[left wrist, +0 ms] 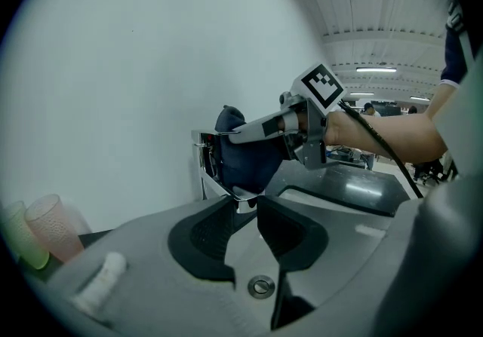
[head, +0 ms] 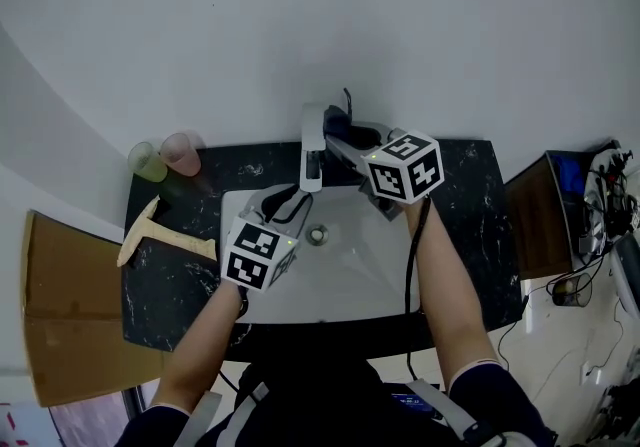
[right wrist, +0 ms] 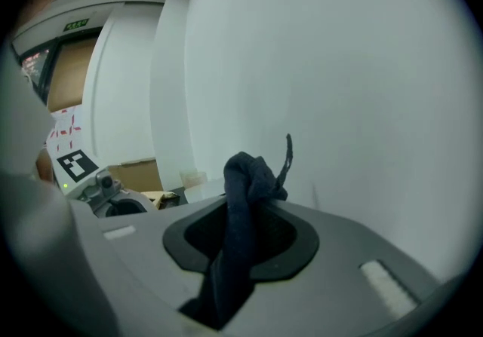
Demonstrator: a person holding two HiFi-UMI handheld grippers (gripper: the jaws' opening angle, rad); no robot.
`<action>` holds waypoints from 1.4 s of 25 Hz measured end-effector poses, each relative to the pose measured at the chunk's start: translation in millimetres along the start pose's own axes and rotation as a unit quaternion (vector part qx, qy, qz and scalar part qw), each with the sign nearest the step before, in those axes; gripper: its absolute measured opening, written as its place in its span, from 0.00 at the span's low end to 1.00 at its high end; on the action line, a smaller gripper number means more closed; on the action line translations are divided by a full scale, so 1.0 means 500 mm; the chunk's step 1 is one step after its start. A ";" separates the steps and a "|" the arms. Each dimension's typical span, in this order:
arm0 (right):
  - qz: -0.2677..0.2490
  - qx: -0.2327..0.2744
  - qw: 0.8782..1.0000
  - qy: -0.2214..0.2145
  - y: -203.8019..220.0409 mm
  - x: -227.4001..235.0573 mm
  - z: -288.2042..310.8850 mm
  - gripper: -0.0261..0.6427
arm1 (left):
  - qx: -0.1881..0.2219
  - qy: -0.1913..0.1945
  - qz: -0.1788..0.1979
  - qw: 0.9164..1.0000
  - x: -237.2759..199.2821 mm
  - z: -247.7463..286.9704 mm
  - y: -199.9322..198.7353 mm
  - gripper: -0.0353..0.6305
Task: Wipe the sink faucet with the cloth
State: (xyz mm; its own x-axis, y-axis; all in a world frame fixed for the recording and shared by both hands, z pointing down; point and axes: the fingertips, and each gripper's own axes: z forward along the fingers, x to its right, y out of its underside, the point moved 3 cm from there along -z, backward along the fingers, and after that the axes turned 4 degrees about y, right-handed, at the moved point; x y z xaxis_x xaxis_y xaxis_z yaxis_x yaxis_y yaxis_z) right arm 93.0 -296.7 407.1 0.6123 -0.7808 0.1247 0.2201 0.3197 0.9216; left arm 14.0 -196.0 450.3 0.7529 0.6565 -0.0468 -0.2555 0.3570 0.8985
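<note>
With left gripper [left wrist: 247, 203], clamps faucet [head: 313, 135] spout tip, jaws half-closed; with right gripper [head: 338, 135], pinches cloth [right wrist: 240, 177] tight against faucet top. Seems mid-wipe; next calls for dragging cloth down spout.

1. Soft, even light fills the room; the white wall [head: 300, 15] is bright.
2. Long ceiling lights [left wrist: 376, 69] glow far back in the left gripper view.
3. The faucet [left wrist: 202, 158] shines a little.
4. Both gripper views bend round, with black corners.
</note>
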 end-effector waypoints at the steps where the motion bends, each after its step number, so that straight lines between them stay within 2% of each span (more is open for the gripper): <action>1: -0.010 -0.001 1.000 0.007 -0.003 0.000 -0.002 0.16 | 0.000 -0.001 0.000 1.000 0.000 0.000 0.000 0.20; 3: -0.020 -0.011 0.999 0.023 0.005 0.006 0.004 0.17 | 0.001 -0.005 0.000 1.000 -0.001 0.000 0.000 0.20; 7: 0.001 -0.046 0.998 0.037 0.064 0.014 0.027 0.17 | 0.000 -0.006 0.002 1.000 0.002 0.002 0.001 0.20; 13: 0.060 -0.033 0.998 -0.006 0.102 -0.043 -0.007 0.17 | 0.000 -0.007 0.010 1.000 0.000 0.005 -0.002 0.20; 20: 0.074 -0.028 0.997 -0.023 0.123 -0.118 -0.068 0.17 | 0.005 0.004 0.021 1.000 0.006 0.005 -0.005 0.20; 22: 0.075 -0.024 0.996 -0.028 0.125 -0.140 -0.085 0.17 | -0.001 0.016 0.022 1.000 0.014 -0.003 0.007 0.20; 26: 0.078 -0.018 0.997 -0.020 0.129 -0.169 -0.110 0.17 | -0.004 0.065 0.029 0.997 0.055 -0.031 0.035 0.21; 30: 0.079 -0.026 0.996 -0.017 0.132 -0.192 -0.114 0.17 | 0.018 0.118 0.040 0.992 0.105 -0.063 0.022 0.36; 35: 0.091 -0.022 0.994 -0.048 0.124 -0.246 -0.111 0.18 | 0.023 0.124 0.074 0.989 0.120 -0.066 0.010 0.42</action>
State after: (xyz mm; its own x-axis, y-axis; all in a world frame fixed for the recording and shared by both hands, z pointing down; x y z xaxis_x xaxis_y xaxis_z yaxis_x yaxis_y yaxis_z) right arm 73.6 -151.2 428.2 0.5700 -0.7552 0.3236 0.1469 0.4811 0.8643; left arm 37.9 -132.9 437.7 0.5361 0.8440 -0.0143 -0.3199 0.2188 0.9219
